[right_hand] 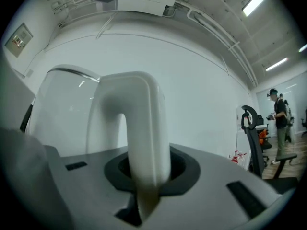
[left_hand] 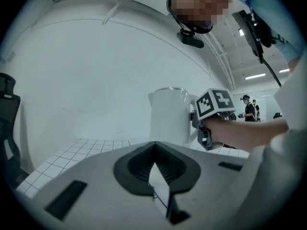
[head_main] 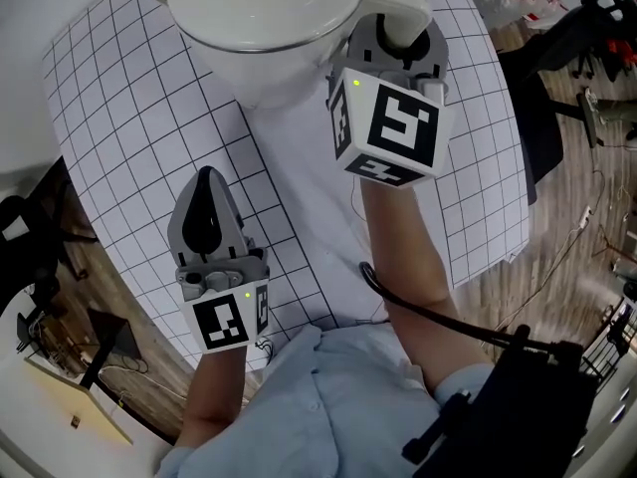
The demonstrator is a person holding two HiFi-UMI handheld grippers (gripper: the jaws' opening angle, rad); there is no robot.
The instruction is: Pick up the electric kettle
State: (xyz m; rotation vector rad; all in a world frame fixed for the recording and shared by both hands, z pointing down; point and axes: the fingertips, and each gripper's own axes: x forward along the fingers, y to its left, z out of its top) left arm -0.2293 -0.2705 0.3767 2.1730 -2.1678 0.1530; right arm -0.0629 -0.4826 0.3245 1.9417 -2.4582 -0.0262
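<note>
Left gripper [head_main: 206, 179], fingers pressed together and empty, hovers over the white gridded table [head_main: 119, 108], bare squares around it. Further out, the right gripper [head_main: 403, 40] fingers clamp the handle [right_hand: 144, 128] of the white kettle [head_main: 261, 13] at the table's far side; wooden floor [head_main: 109, 259] flanks both edges

White electric kettle [head_main: 264, 13], black-gridded white table [head_main: 129, 98] (black-and-white marker cube [head_main: 393, 127] on grey right gripper [head_main: 403, 38])
</note>
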